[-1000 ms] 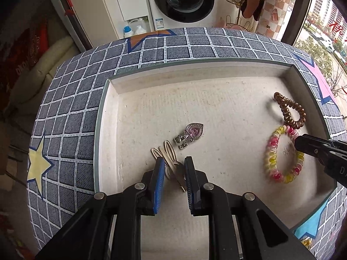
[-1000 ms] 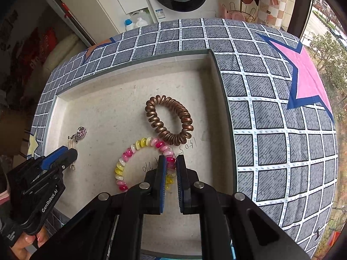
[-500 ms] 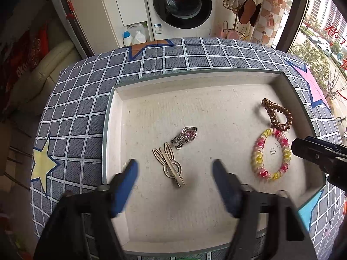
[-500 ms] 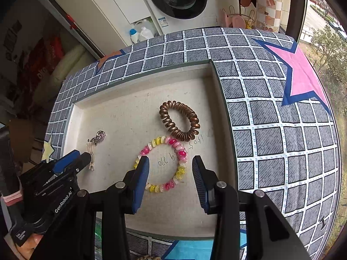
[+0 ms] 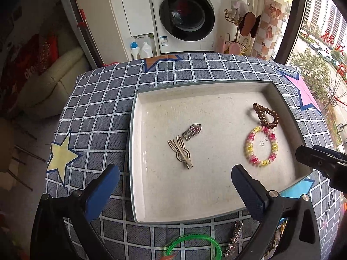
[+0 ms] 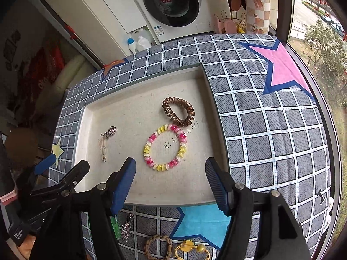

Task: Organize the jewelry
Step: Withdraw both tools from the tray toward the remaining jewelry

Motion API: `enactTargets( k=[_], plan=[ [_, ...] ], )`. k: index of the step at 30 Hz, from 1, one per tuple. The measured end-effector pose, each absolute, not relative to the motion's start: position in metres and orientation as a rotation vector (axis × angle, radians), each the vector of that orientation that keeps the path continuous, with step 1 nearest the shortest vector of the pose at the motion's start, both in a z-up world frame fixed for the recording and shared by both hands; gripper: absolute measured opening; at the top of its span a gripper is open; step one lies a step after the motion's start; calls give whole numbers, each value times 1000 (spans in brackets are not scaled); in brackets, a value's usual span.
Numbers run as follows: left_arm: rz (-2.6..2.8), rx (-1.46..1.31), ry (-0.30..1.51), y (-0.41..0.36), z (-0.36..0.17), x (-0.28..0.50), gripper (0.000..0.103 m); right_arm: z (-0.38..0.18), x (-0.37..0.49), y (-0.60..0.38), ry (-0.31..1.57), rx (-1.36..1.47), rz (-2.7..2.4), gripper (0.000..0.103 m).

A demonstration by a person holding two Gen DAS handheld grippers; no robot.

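Nearest the cameras, on the checked cloth of the table (image 6: 271, 130) in front of the tray, lie the pieces not yet sorted: a green bangle (image 5: 194, 246) and a sparkly hair clip (image 5: 235, 236) under the left gripper (image 5: 175, 187), and, in the right wrist view, a braided brown hair tie (image 6: 157, 247) and a yellow clip (image 6: 190, 249) close below the right gripper (image 6: 170, 183). Both grippers are spread wide and hold nothing; each hangs over the near rim of the tray (image 5: 138, 195).

Inside the tray, the left half carries a wooden rabbit hair clip (image 5: 180, 151), its long axis running from near right to far left, with its ears pointing away. Touching or just beside its ears is a silver heart-topped clip (image 5: 193, 131). On the right half lies a pink-and-yellow spiral hair tie (image 6: 166, 147), and just beyond it, touching its far edge, a bronze spiral hair tie (image 6: 179, 111).

Judging by this layout, four pieces are in and the next pick is likely one of the loose ones by the near edge. The relation that matters: those pieces lie behind and below the fingertips of both grippers, so either one must draw back and tip down. The left gripper is nearer the green bangle, which lies flat and almost straight under it. The right gripper is nearer the braided brown hair tie and the yellow clip
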State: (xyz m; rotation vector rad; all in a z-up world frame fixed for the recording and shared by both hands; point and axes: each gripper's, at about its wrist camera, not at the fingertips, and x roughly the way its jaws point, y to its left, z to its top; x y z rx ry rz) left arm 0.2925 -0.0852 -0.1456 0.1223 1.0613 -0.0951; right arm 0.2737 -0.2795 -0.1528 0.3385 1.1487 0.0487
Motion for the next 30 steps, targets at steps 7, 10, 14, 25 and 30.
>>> enactTargets(
  k=[7,10,14,25,30],
  plan=[
    [-73,122,1084,-61,-140,252,103,-145,241,-274,1155,338,53,81],
    [-63,120,1100,-50,-140,235,103,-144,227,-275,1162,348,51,81],
    [-40,122,1117,-38,-142,212,103,-143,210,-274,1164,352,42,81],
    [-17,69,1184,-17,-157,176,103,-149,167,-270,1224,360,39,103],
    [-29,48,1230,-12,-169,162,103,-156,147,-267,1262,358,24,103]
  ],
)
